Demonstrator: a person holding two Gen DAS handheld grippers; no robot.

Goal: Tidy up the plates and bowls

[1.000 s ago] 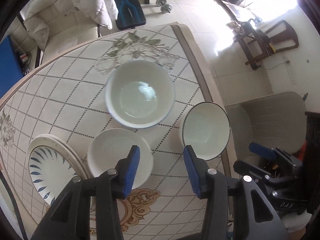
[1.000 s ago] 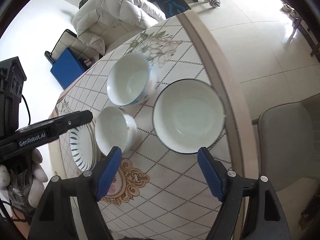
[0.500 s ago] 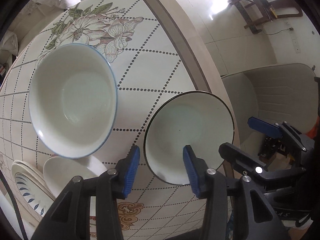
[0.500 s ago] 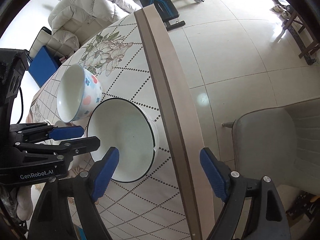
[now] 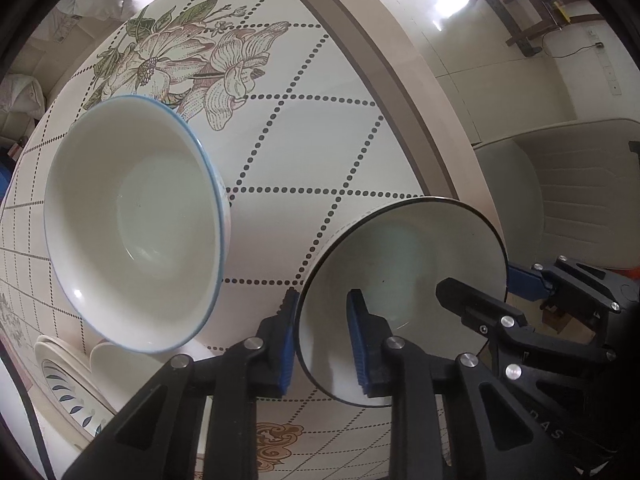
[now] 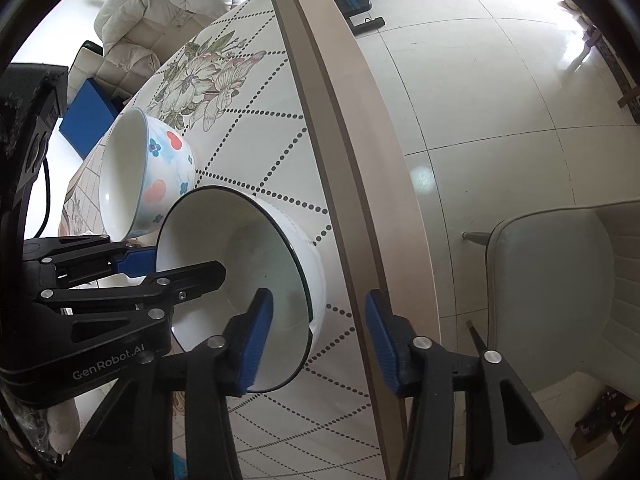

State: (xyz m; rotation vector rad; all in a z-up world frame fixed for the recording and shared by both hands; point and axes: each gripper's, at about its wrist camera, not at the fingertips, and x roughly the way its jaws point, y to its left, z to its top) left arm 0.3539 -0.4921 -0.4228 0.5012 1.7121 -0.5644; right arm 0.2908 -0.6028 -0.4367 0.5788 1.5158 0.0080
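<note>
A white bowl with a black rim [image 5: 404,268] stands near the table's right edge. My left gripper [image 5: 322,295] straddles its left rim, one blue pad outside and one inside. The jaws are closing, and a gap still shows at the inner pad. My right gripper [image 6: 319,294] straddles the same bowl [image 6: 248,248] at its right rim. Its jaws are closing too, and the outer pad stands clear of the bowl wall. A larger blue-rimmed bowl [image 5: 132,224] with heart prints [image 6: 160,176] sits just left of it.
A small white bowl [image 5: 116,364] and a blue-striped plate [image 5: 68,396] lie at the lower left. The table's wooden edge [image 6: 352,160] runs close past the black-rimmed bowl. A padded chair [image 6: 560,300] stands beside the table, over tiled floor.
Both grippers have come down onto the black-rimmed bowl. The left one swung right from above the small bowl. Both pairs of jaws have narrowed around the bowl's rim.
</note>
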